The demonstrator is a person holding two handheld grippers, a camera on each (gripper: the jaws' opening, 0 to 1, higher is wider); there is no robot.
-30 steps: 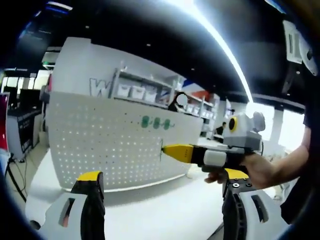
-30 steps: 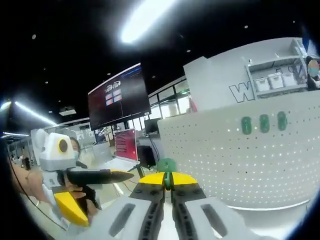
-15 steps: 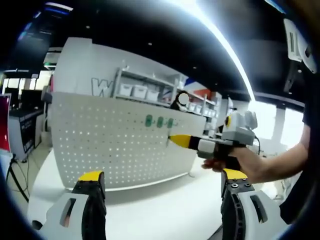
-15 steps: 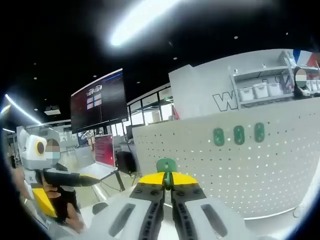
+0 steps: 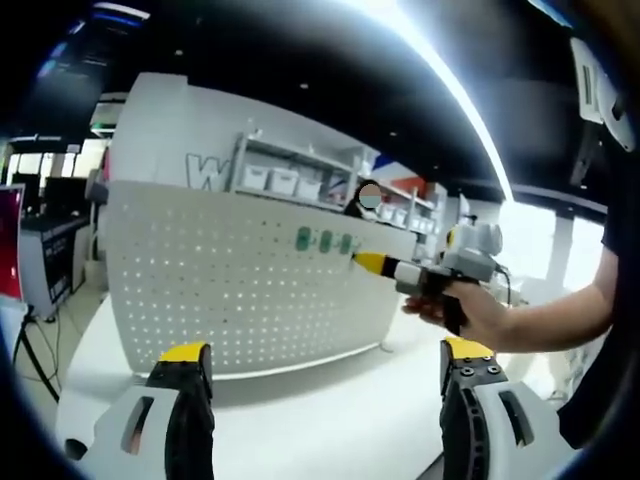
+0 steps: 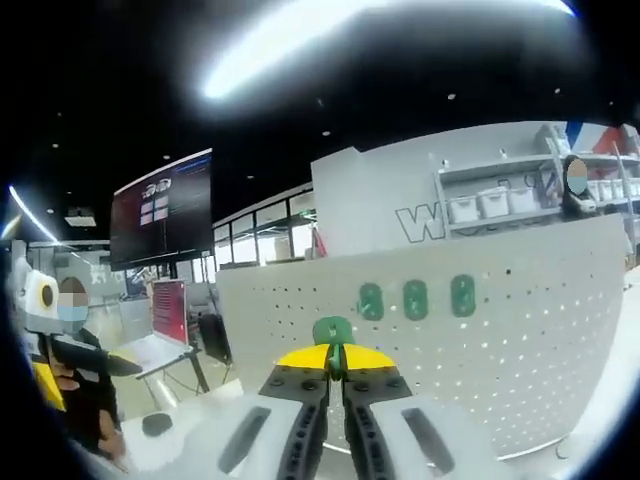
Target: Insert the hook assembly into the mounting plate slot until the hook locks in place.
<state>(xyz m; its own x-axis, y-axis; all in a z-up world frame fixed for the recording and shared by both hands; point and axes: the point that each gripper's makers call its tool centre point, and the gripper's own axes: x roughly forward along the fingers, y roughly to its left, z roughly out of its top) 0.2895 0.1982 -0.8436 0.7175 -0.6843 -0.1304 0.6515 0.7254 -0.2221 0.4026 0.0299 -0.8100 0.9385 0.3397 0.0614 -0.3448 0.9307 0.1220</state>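
Now R gripper (image 6: 335, 362), clamped on green hook (image 6: 332, 330), has swung toward pegboard (image 5: 230, 290) nearer 3 mounted hooks (image 6: 415, 299); L gripper (image 5: 320, 372) gapes empty, insertion pending.

Large letter "W" on the white back wall (image 6: 380, 200) — rest hidden by shelving (image 6: 490, 195)

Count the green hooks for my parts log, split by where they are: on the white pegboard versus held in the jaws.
On the pegboard: 3 green hooks
Held in the right gripper: 1 green hook
Total: 4
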